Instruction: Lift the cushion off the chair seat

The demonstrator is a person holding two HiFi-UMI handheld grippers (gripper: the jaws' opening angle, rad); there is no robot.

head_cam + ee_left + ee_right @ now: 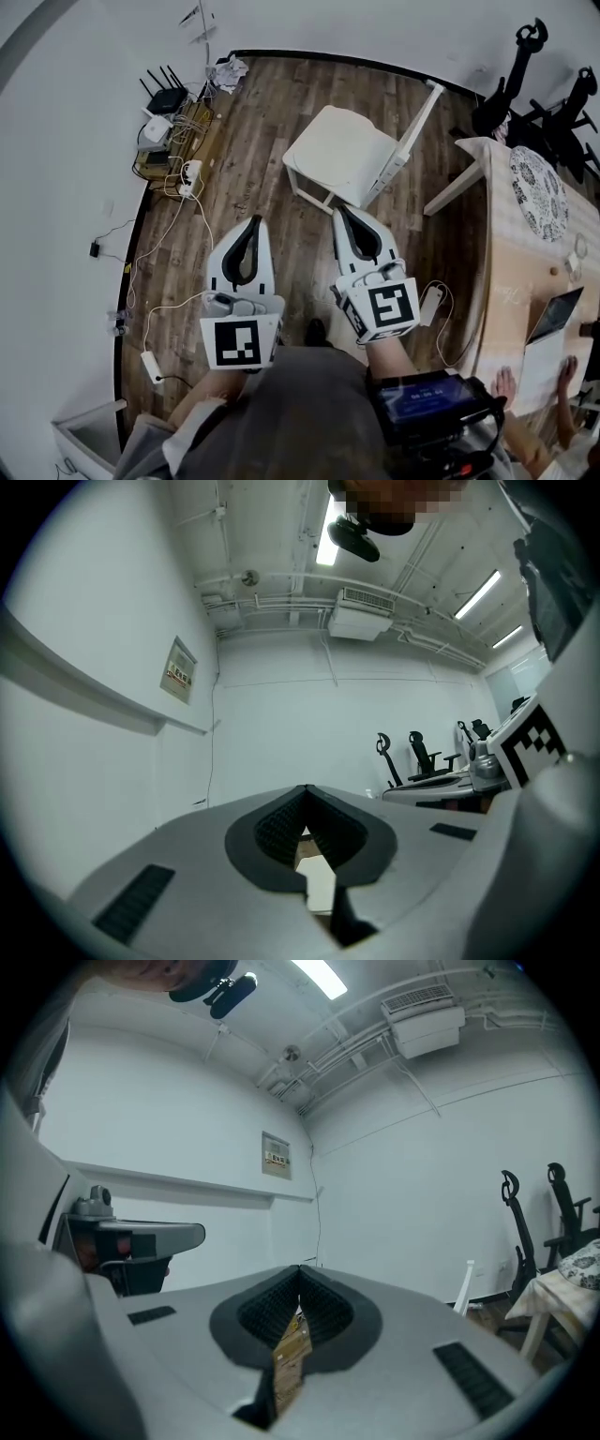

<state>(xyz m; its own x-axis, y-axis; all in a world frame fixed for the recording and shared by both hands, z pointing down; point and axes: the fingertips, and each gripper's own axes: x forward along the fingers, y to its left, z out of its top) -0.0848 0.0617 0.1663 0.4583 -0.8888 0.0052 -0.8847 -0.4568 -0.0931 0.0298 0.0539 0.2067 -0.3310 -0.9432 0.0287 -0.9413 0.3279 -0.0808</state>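
- The wooden floor [253, 112] fills the middle of the head view, and the white chair [342, 150] stands on it, its back turned to the right
- A long table [511, 272] with a light top runs along the right of the chair, well apart from its seat
- Two black office chairs [544, 84] stand beyond the table, to the far right of the chair
- The chair seat is plain white and flat; I cannot tell whether any pad lies on it
- The left gripper [255, 221] is below the chair's near left corner and points level towards it; its jaws are closed tip to tip with nothing between them, as its own view [306, 789] shows
- The right gripper [339, 212] is just below the chair's near edge, beside the left one; its jaws [300, 1267] are also pressed together and empty
- A round cushion [539, 192] with a dark pattern lies on the table, to the right of the chair
- A black router [169, 98] with antennas sits by the wall, to the left of the chair
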